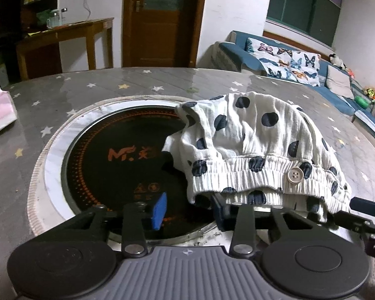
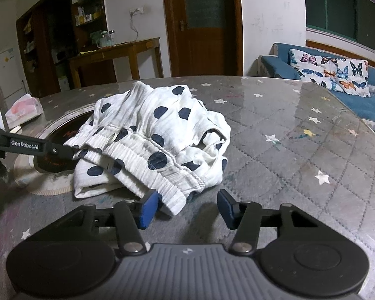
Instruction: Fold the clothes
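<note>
Here, white polka-dot shorts (image 2: 152, 135) lie crumpled on the star-patterned table (image 2: 300, 145), partly over its round inset cooktop (image 1: 117, 155). The left gripper (image 1: 190, 210) is spread, one finger beneath the waistband; the right gripper (image 2: 187, 206) is spread, grasping nothing, at the shorts' near edge.

Star-print table (image 2: 300, 135) carries spotted shorts (image 2: 147, 135) and tissue pack (image 2: 23, 110).

Tissue pack (image 2: 25, 110); blue sofa (image 2: 357, 100)
</note>
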The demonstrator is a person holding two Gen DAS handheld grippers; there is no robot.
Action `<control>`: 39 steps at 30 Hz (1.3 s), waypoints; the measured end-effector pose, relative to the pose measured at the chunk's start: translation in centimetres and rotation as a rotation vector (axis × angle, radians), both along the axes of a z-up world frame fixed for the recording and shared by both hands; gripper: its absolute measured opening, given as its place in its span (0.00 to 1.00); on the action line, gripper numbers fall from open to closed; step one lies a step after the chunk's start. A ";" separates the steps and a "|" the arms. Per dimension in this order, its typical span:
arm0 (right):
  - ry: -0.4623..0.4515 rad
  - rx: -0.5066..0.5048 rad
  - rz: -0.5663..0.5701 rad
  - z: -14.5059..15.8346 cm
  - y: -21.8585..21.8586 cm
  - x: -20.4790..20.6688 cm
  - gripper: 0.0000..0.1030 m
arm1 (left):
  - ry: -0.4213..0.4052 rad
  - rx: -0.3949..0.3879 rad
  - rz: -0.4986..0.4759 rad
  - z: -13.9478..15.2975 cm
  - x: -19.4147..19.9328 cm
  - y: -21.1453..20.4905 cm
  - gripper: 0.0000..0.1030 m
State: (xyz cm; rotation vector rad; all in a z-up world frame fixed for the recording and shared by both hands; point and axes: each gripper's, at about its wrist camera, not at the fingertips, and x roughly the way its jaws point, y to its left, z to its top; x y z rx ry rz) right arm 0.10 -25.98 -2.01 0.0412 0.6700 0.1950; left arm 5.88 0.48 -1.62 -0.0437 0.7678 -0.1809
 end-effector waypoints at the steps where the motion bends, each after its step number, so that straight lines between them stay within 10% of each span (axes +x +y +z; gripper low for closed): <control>1: -0.001 0.004 -0.001 0.0 0.0 0.1 0.50 | 0.001 -0.003 -0.006 -0.1 0.1 0.0 0.34; 12: -0.005 0.014 -0.007 -0.2 -0.1 0.7 0.32 | -0.014 -0.019 -0.047 -0.1 0.5 -0.2 0.05; 20: -0.041 0.013 -0.018 0.6 -0.3 0.4 0.14 | -0.047 -0.036 -0.041 1.0 -0.2 0.2 0.03; 39: -0.280 0.005 0.102 9.4 -1.4 -4.1 0.09 | -0.225 -0.102 -0.047 9.6 -5.2 0.8 0.03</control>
